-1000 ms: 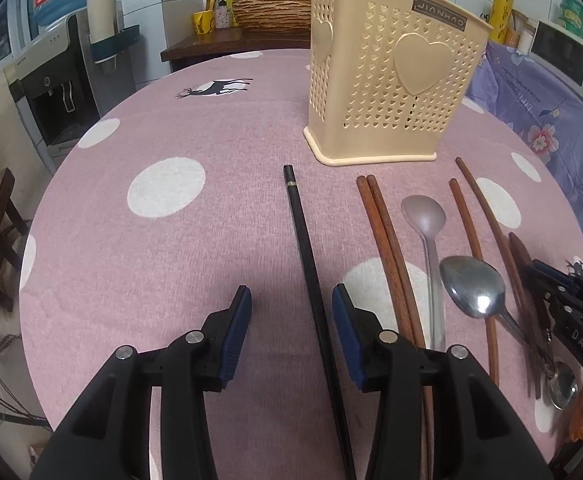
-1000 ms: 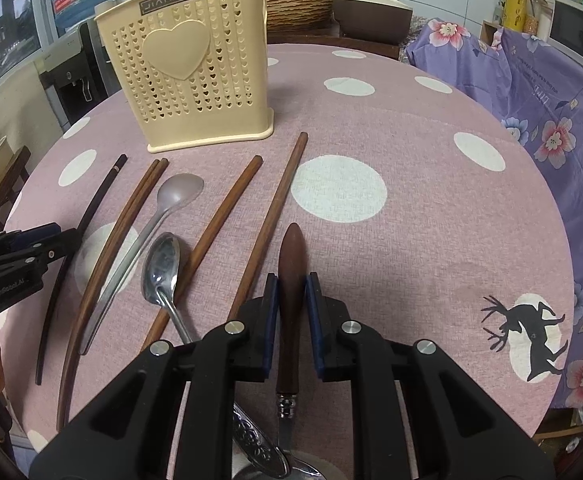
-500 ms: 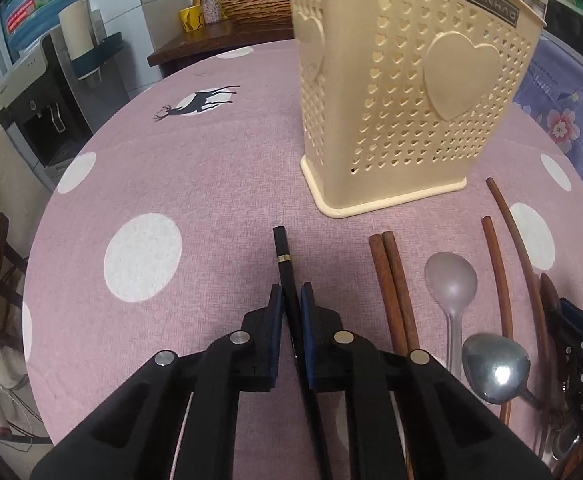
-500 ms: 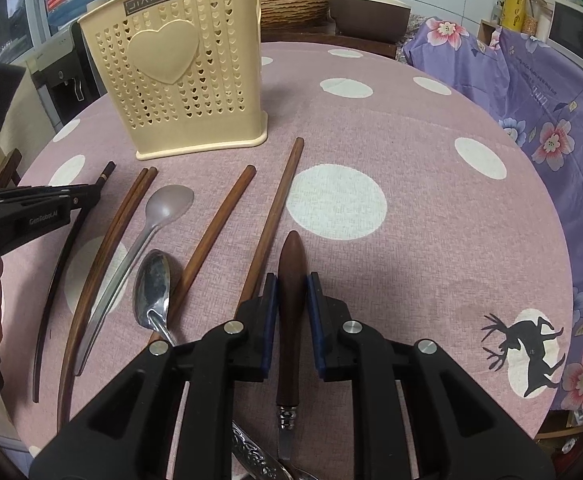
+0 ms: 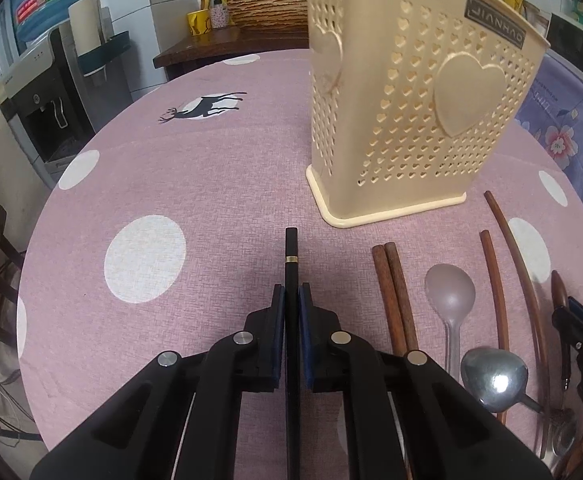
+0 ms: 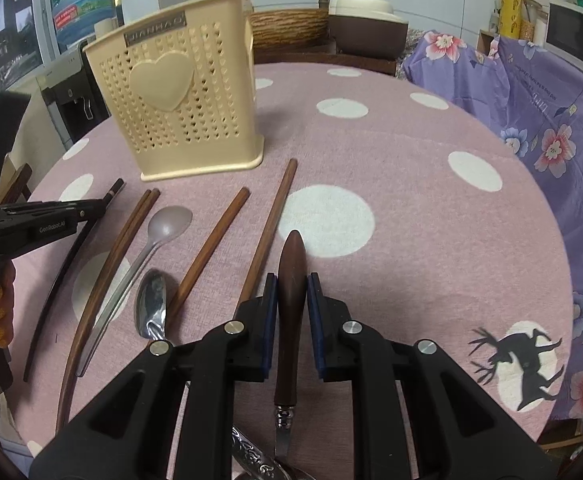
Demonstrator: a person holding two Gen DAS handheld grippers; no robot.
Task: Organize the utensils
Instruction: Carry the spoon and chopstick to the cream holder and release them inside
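A: Left gripper (image 5: 290, 300)?
B: Clenched on the black chopstick (image 5: 291, 256) near its banded end; thin, stiff, likely slippery; it lies before the holder (image 5: 419, 120).
A: Right gripper (image 6: 292, 280)?
B: Clamping the wooden-handled knife (image 6: 291, 264) mid-handle; probably heavier.

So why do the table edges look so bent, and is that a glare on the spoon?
Left wrist view: fisheye lens curves the table and darkens the corners; the metal spoon shows a bright glare spot. Right wrist view: same bending, basket leans, lighting soft, shadows faint.

The cream utensil holder (image 6: 179, 104) carries a "JIANHAO" plate; the left gripper (image 6: 103, 204) reads "GenRobot.AI".
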